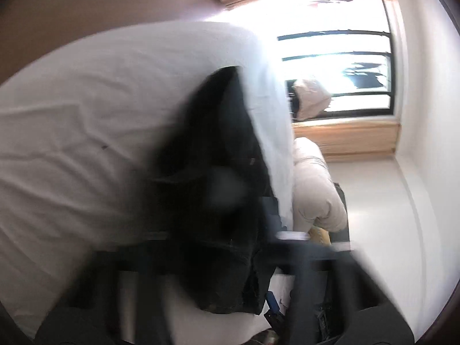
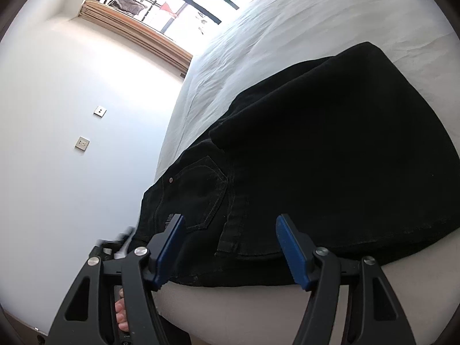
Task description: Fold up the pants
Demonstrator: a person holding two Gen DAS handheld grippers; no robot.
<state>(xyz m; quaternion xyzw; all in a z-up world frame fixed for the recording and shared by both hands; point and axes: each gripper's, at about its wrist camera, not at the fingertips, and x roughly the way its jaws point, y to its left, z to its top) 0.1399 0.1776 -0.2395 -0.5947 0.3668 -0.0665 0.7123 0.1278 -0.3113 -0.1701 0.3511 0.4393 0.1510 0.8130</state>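
Right gripper (image 2: pixel 230 247) open, hovering just above folded pants (image 2: pixel 330 143) on bed (image 2: pixel 316 14).

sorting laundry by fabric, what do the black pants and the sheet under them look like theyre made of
Pants: likely black denim or heavy cotton twill, matte; a stitched patch pocket, a metal rivet and thick seams show. Sheet: probably thin woven cotton, white and matte, with fine creases. Neither can be settled by look alone.
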